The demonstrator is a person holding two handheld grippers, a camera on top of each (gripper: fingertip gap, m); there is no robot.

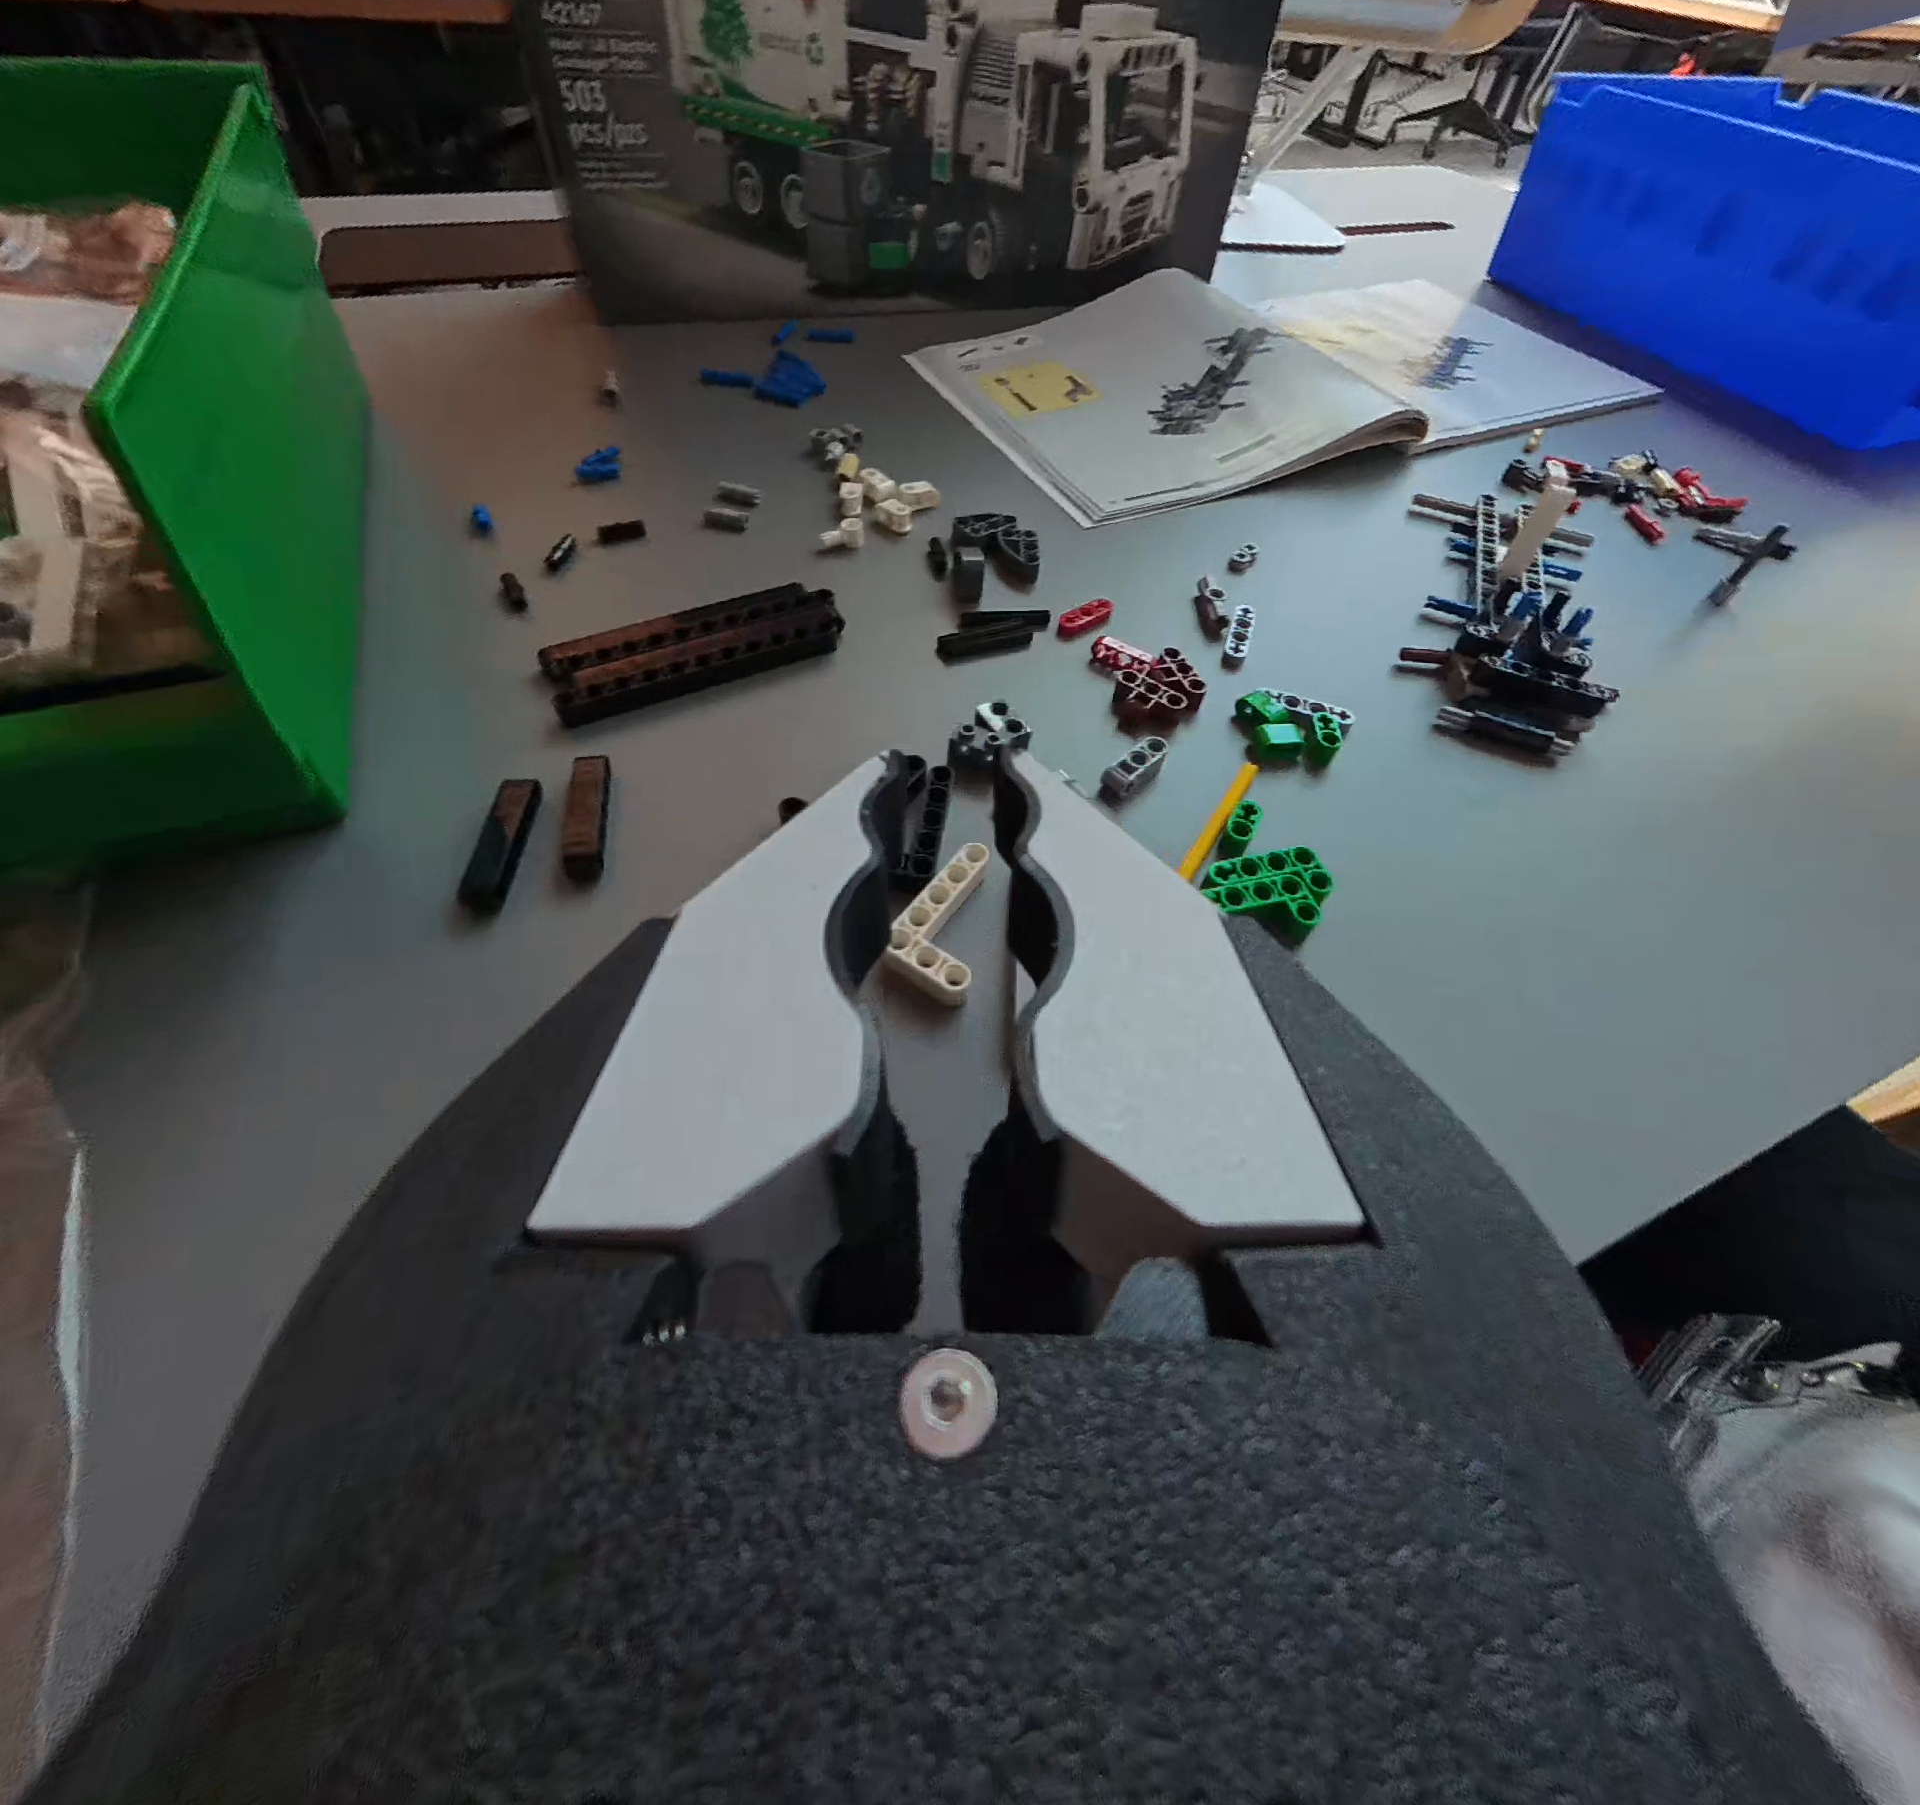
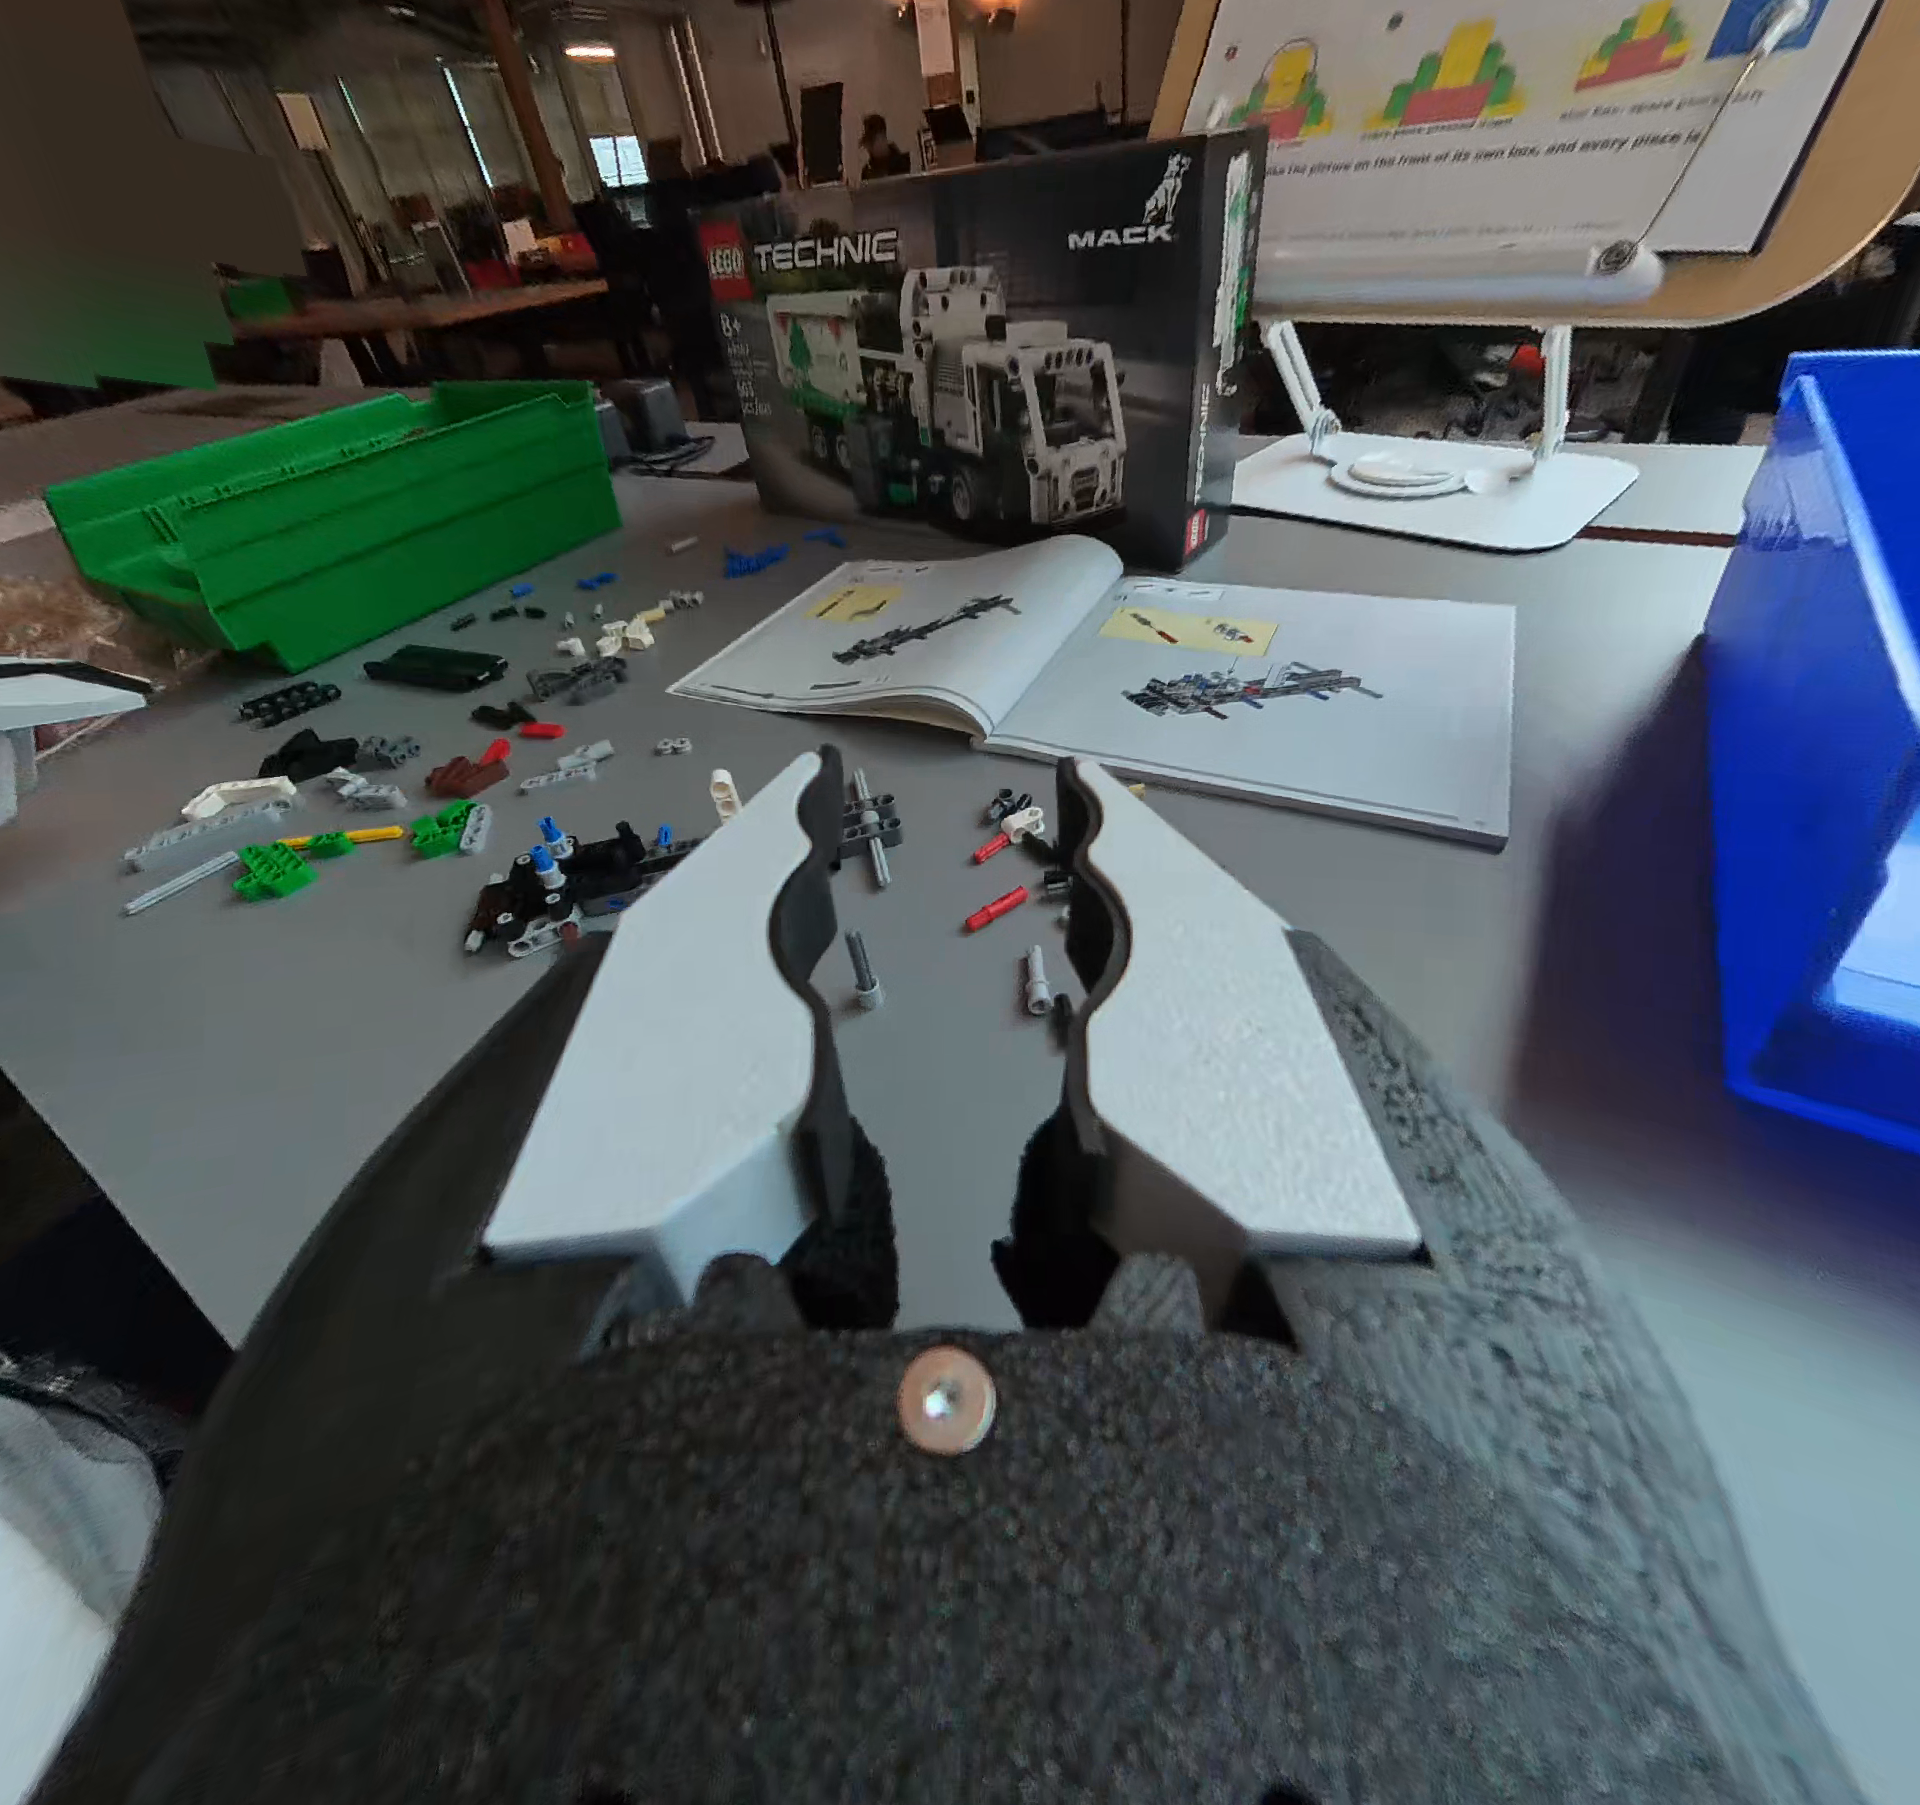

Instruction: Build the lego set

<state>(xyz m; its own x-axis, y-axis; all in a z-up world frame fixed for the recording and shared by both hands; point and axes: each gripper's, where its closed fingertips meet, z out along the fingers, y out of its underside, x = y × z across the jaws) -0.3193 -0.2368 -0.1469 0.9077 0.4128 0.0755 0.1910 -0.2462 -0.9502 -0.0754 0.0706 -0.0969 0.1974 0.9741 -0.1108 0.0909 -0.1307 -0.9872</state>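
My left gripper [image 1: 951,768] is open and low over the grey table [image 1: 520,1080]. A white L-shaped beam [image 1: 930,924] lies on the table between its jaws, with a short black beam [image 1: 928,820] beside the left finger. My right gripper [image 2: 948,763] is open wider and empty. A grey pin [image 2: 862,971], a dark grey axle piece [image 2: 873,820] and red pins [image 2: 995,908] lie between its fingers. The part-built dark chassis [image 1: 1527,654] sits to the right in the left wrist view and left of my right gripper [image 2: 561,872]. The open instruction booklet [image 2: 1143,675] lies beyond.
The set's box [image 1: 894,93] stands at the back. A green bin [image 1: 208,467] is on the left and a blue bin [image 2: 1829,716] on the right. Long black beams [image 1: 691,649], green pieces [image 1: 1268,882] and many small parts are scattered about. A white stand [image 2: 1455,467] is behind the booklet.
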